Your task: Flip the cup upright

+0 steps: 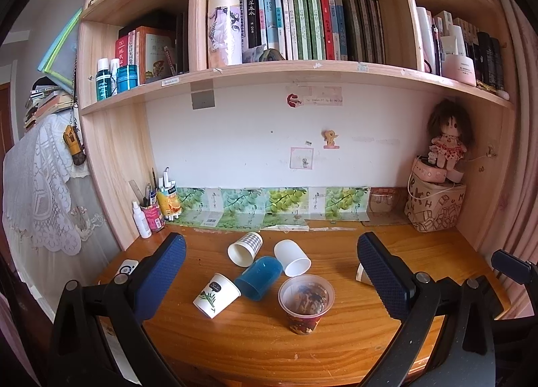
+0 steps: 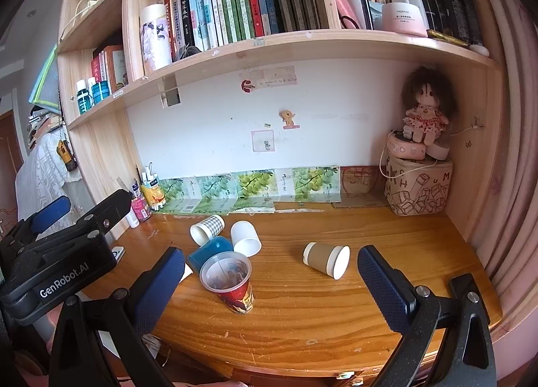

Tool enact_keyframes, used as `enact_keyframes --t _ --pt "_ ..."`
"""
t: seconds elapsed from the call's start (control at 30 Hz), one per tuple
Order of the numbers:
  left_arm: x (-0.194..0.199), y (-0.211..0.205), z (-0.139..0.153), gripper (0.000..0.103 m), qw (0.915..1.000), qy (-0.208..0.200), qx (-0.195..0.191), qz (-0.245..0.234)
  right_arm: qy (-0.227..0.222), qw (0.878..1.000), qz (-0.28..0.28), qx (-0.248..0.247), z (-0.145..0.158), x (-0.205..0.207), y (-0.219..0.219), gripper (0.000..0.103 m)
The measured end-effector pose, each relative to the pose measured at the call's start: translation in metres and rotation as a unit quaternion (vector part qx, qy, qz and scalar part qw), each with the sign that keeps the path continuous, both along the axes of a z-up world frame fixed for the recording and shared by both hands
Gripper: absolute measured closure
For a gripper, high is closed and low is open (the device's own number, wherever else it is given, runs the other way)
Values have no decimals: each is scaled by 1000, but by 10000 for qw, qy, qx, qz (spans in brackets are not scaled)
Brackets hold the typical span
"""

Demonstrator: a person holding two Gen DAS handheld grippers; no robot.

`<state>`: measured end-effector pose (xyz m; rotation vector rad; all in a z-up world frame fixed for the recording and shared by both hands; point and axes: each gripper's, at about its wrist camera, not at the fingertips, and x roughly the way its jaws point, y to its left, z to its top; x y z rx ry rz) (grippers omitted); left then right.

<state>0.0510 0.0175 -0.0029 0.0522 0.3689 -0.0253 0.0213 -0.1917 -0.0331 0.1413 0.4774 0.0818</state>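
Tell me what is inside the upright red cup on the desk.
The red cup stands upright with a clear rim; through its mouth only its own dark, mottled printed wall and bottom show. No separate object is visible inside, though the printed pattern could hide a little liquid or residue.

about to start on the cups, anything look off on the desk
Five cups lie tipped on their sides: checked cup, white cup, blue cup, leaf-print cup and brown cup. Only the red-patterned clear cup stands upright. No spill visible.

brown cup point(image 1: 360, 274) behind fingers point(image 1: 383, 276)
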Motion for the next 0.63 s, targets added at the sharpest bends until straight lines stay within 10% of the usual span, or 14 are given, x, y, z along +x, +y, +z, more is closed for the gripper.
enact_keyframes --t 0.63 --pt "6 -4 -3 1 9997 197 32 -158 218 9996 -184 74 -5 -2 -6 0"
